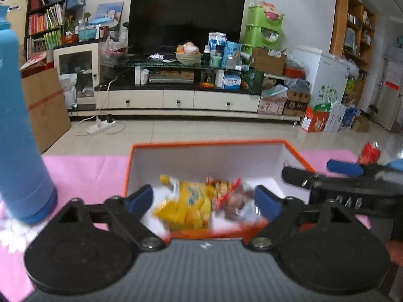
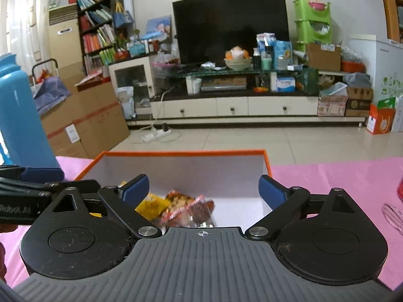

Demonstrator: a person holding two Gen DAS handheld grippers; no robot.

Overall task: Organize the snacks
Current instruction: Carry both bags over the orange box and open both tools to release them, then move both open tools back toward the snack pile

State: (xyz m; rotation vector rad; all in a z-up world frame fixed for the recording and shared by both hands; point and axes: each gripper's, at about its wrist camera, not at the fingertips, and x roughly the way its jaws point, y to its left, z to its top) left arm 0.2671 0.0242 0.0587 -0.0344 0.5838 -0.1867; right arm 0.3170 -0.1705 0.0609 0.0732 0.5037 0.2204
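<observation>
From the left wrist, the left gripper (image 1: 204, 196) is hanging over the near rim of an orange box (image 1: 209, 144) with a white inside, its jaws standing wide with nothing pressed between the blue pads (image 1: 141, 197); down in the box a yellow snack bag (image 1: 187, 205) is lying blurred, and a red and brown snack packet (image 1: 230, 196) is lying just beside it on its right, touching it; the box is sitting on a pink tablecloth (image 1: 83, 171); a tall blue bottle (image 1: 17, 125) is standing upright at the left, near the box; the right gripper (image 1: 317, 173) is reaching in from the right edge over the box's right wall, and a red can (image 1: 369, 153) is showing behind it on the cloth. From the right wrist, the right gripper (image 2: 204, 191) is likewise hovering over the same orange box (image 2: 181, 153), its jaws spread wide and gripping nothing; the red and brown snack packet (image 2: 187, 207) is lying on the box floor between the fingers in view, with the yellow snack bag (image 2: 151, 206) touching it on its left, partly hidden behind the left finger; the left gripper (image 2: 30, 183) is poking in at the left edge, and how its jaws stand cannot be told from here; the blue bottle (image 2: 22, 115) is standing upright behind it; the pink tablecloth (image 2: 340, 176) is spreading out to the right of the box.
</observation>
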